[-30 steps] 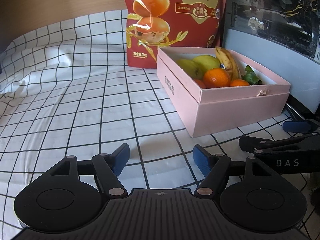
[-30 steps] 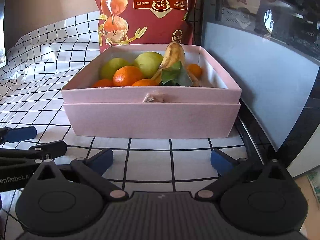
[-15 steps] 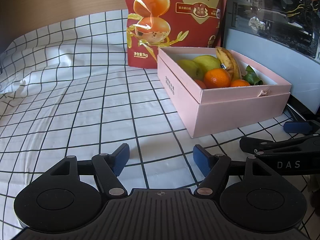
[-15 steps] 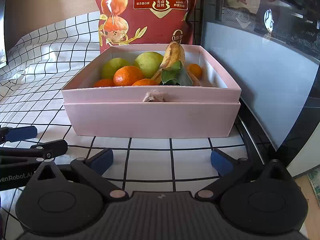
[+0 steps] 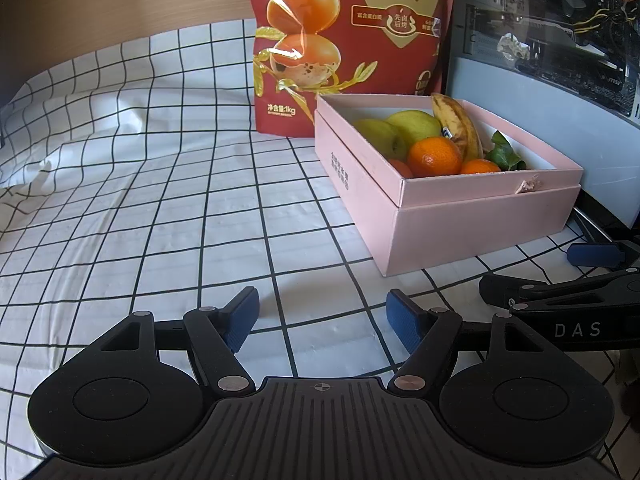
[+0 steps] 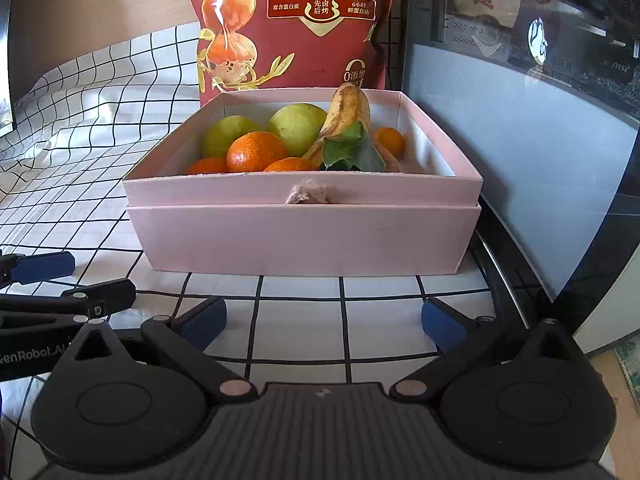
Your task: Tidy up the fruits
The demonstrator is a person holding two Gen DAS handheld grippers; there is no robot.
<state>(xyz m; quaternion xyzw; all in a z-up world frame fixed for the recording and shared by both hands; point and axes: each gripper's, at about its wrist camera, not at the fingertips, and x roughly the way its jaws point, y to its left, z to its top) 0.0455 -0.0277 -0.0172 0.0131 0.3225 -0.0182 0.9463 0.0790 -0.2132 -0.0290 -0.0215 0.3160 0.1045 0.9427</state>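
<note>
Fruits are sitting together inside the pink box [image 6: 304, 236], straight ahead of the right gripper [image 6: 323, 314], whose blue fingers [image 6: 202, 316] are spreading wide apart with nothing between them, low over the checked cloth [image 5: 120, 200] on the worktop. The left gripper [image 5: 322, 316] is likewise gaping empty, with the box lying off to its right and farther away, so the right one looks the nearer. Nearest the front wall are the oranges [image 6: 256, 151]; behind them two green apples [image 6: 298, 126] are resting, and the banana [image 6: 346, 118] is running lengthwise away from the fingers, beside a leaf [image 6: 352, 150]. Beyond stands a red bag [image 6: 292, 24].
</note>
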